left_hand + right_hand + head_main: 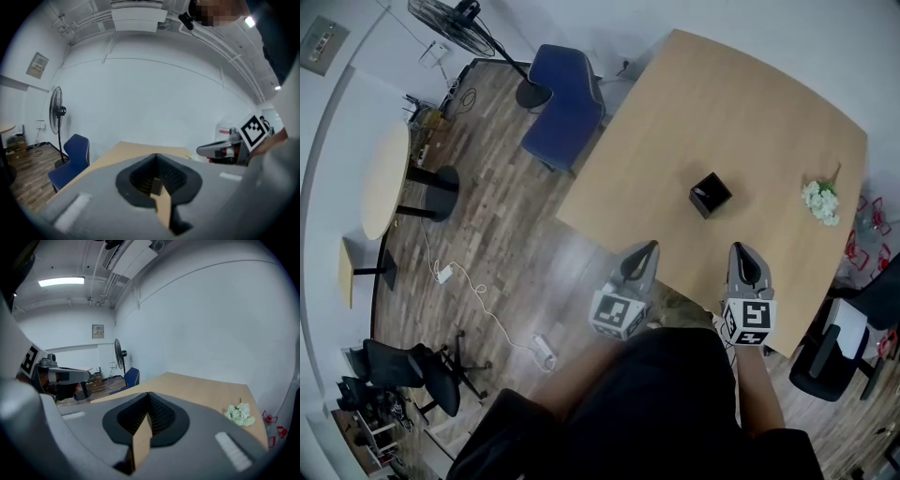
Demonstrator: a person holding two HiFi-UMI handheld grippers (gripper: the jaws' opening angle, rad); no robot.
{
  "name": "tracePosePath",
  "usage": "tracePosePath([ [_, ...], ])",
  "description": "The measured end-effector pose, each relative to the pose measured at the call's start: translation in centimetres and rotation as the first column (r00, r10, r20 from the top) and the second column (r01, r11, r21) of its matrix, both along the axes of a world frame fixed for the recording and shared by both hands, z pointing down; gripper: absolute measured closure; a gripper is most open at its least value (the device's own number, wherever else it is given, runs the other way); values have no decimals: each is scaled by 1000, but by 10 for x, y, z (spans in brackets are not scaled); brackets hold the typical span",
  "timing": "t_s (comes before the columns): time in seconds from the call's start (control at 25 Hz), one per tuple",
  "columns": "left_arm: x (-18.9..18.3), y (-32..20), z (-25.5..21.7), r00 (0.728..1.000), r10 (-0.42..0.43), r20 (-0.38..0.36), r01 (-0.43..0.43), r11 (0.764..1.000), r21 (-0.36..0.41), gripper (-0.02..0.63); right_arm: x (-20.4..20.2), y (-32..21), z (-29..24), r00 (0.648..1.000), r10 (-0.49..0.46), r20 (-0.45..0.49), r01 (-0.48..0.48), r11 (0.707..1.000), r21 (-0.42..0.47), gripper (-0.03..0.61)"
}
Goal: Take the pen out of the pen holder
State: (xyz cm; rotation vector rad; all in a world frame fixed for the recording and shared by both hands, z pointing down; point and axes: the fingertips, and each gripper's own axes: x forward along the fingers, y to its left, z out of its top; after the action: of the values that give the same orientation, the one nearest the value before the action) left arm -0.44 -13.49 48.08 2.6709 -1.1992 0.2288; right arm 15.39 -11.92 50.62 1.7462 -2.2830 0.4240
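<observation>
So, pen holder: small black square open-topped box (710, 194) out on the light wooden table (731, 103), roughly mid-table, well ahead of both grippers and a bit nearer the right one's line.
pen: honestly can't make it out. From the head view the inside of the box just reads dark. If it's anywhere, it's in there.
left gripper: grey two-jaw tool (649, 247), tips poking just over the near table edge. Its jaws are pressed together to a point with nothing between them.
right gripper: same deal (738, 248), held a little further in over the table, with its jaws closed up and empty.
step in hand: looks to me like the reach hasn't really started, since both tools are parked near the body and well apart from the box.
how I'd do it: open one gripper's jaws before going in, then come down from above so the jaws straddle the pen shaft and not the box wall. Pinch it above the rim and lift straight up. That box looks light, so I'd rest the other gripper against its side so it doesn't ride up or tip with the pen.
nearby stuff: little bunch of white flowers (820, 201) off to the right, well clear of the box, so not in the way.
writing/brands: nothing readable. There are only black-and-white square patterns on the marker cubes (619, 313), and a small wall plaque (97, 331) too tiny to read.
</observation>
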Motion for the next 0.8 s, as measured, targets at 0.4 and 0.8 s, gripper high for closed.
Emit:
tracePosePath([
  [0.4, 35, -50, 34, 999, -42, 18, 43, 998, -54, 611, 2, -89, 54, 983, -181, 24, 182, 981, -72, 549],
  [0.8, 18, -90, 43, 999, -30, -31, 28, 997, -68, 611, -35, -144, 106, 959, -278, -51, 261, 941, -215, 505],
])
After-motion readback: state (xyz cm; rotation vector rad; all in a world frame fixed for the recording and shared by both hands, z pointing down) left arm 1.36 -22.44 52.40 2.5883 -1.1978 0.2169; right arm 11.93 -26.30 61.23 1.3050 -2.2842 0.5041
